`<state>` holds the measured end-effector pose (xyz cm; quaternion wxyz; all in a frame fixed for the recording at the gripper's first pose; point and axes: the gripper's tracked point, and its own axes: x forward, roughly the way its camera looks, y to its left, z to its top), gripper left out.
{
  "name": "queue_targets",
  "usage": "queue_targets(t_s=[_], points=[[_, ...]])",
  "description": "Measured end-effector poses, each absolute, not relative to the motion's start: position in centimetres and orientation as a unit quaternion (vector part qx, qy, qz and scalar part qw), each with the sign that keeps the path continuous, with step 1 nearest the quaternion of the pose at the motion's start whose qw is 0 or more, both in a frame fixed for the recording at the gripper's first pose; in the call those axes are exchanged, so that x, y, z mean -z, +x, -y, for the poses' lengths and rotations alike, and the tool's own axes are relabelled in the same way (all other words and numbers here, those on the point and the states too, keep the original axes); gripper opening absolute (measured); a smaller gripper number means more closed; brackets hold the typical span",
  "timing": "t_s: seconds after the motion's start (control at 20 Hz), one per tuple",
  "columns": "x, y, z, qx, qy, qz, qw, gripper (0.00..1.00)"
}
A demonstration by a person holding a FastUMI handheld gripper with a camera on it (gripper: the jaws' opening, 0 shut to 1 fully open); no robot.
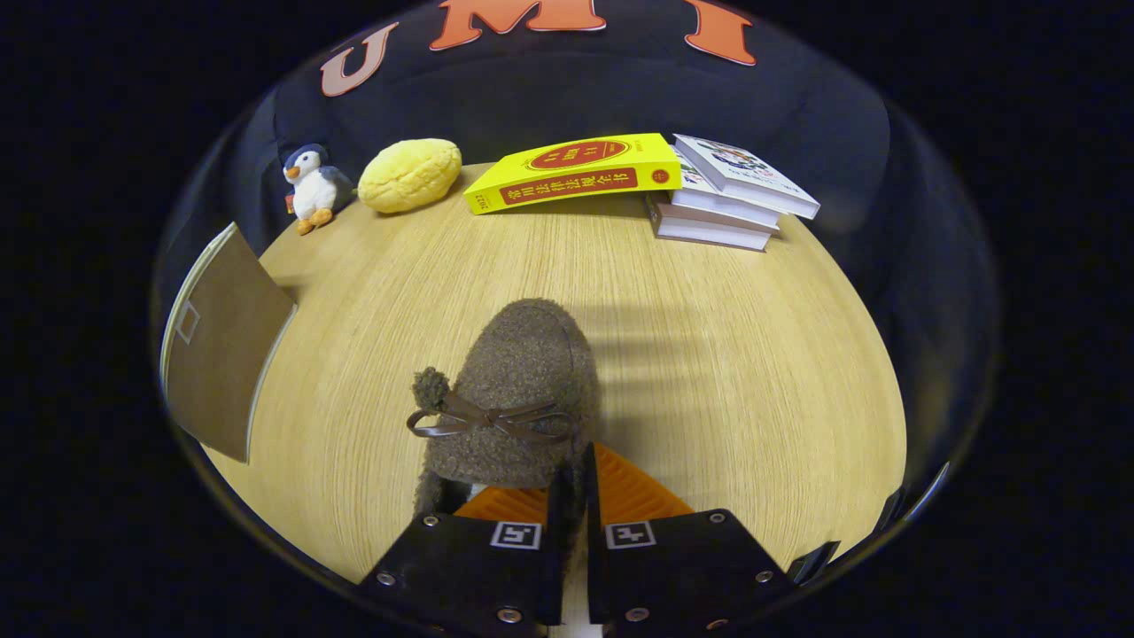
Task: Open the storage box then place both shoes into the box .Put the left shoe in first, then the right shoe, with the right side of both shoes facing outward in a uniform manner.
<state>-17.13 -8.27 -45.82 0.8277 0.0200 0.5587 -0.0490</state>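
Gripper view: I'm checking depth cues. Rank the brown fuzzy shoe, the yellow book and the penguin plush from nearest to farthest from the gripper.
1. Brown fuzzy shoe: its edge pinched in the gripper.
2. Yellow book: beyond the shoe at the table's far edge, leaning on a book stack.
3. Penguin plush: far left corner, beside a yellow plush; slightly farther, a close call.

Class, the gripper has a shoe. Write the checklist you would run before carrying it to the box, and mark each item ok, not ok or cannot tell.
1. Grip: gripper fingers closed on the rim of the brown shoe: ok.
2. Shoe clear of the table: cannot tell.
3. Which shoe, left or right: cannot tell.
4. Box open: brown flap stands beside the shoe, opening out of sight: cannot tell.
5. Path: penguin, yellow plush and books lie far beyond the fingers: ok.
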Motion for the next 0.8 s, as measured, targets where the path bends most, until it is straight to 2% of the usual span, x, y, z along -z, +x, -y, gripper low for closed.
queue_targets(t_s=[0.05, 0.15, 0.35, 0.8], points=[[45.8, -17.0, 8.4, 0.054, 0.02, -0.557, 0.829, 0.07], [45.6, -17.1, 8.0, 0.055, 0.033, -0.562, 0.825, 0.03], [43.1, -16.3, 6.4, 0.061, 0.067, -0.562, 0.822, 0.02], [33.1, -10.8, -2.5, 0.0, 0.091, -0.516, 0.852, 0.02]])
